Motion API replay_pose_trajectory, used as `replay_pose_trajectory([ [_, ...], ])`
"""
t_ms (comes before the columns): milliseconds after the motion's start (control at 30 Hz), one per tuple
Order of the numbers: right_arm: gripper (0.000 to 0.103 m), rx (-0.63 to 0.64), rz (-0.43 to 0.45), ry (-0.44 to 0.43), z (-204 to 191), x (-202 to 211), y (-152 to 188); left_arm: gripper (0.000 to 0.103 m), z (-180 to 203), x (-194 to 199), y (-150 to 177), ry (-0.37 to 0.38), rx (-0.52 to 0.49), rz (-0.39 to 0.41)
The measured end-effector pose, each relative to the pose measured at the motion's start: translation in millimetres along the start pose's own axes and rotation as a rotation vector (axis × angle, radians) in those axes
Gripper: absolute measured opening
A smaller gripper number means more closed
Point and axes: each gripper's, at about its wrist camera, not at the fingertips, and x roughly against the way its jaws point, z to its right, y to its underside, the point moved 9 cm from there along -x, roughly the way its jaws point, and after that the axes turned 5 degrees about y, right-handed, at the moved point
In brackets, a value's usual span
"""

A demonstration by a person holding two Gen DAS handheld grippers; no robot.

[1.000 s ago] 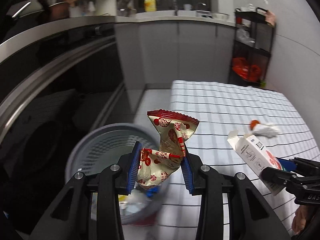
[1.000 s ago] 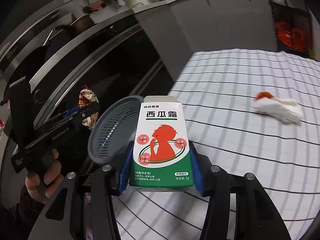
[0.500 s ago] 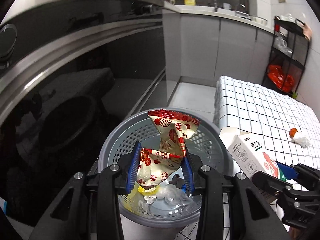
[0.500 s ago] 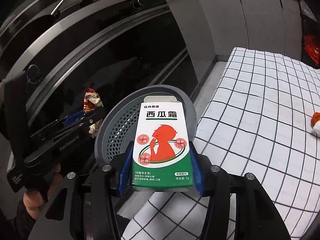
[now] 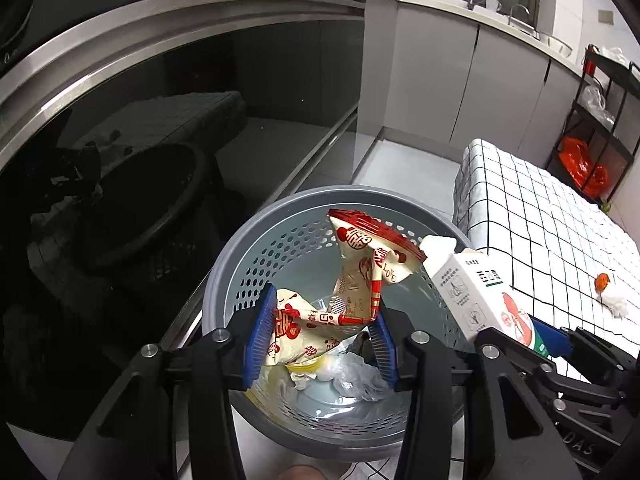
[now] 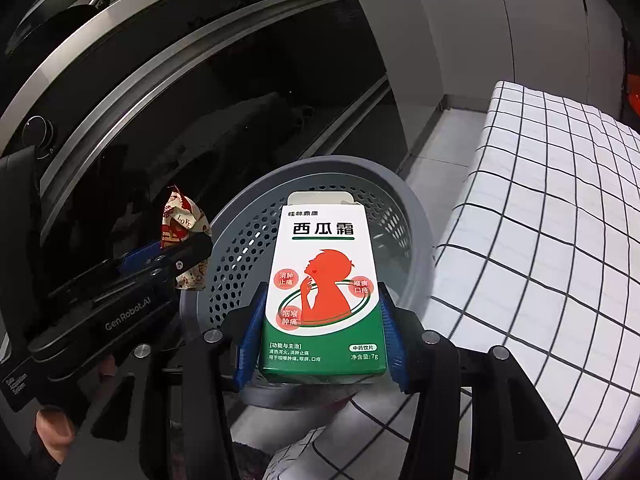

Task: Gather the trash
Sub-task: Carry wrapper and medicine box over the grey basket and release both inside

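My left gripper (image 5: 320, 332) hangs over the grey perforated bin (image 5: 256, 264). Its jaws have just been opening, and the crumpled red-and-white snack wrapper (image 5: 352, 280) sits between the blue pads, still touching both, above the trash in the bin. Further right, my right gripper (image 6: 320, 332) pinches a white-and-green medicine box (image 6: 324, 292) over the bin's near rim. Right of the bin is the checked tablecloth (image 5: 540, 232), with a crumpled tissue (image 5: 614, 302) on it.
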Motion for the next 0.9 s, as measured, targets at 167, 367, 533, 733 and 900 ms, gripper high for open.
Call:
replay_pose_trajectory([
  [167, 0.050, 0.011, -0.003, -0.004, -4.7, -8.6, -4.5, 0.049, -2.3, 3.1, 0.2, -0.002, -0.003, 0.013],
  [367, 0.050, 0.017, 0.007, -0.013, -4.8, -6.6, -8.0, 0.059, -6.3, 4.2, -1.1, -0.007, 0.009, 0.015],
  [533, 0.059, 0.018, 0.024, -0.010, -3.9, -1.8, -12.2, 0.068, -8.0, 4.8, -1.5, -0.010, 0.017, 0.017],
  [733, 0.059, 0.004, 0.021, -0.009, 1.8, -2.3, -10.8, 0.069, -8.7, 5.0, -1.7, -0.010, 0.019, 0.019],
  [900, 0.059, 0.004, 0.023, -0.007, 1.4, -1.6, -10.8, 0.069, -6.4, 5.8, -2.3, -0.014, 0.010, 0.025],
])
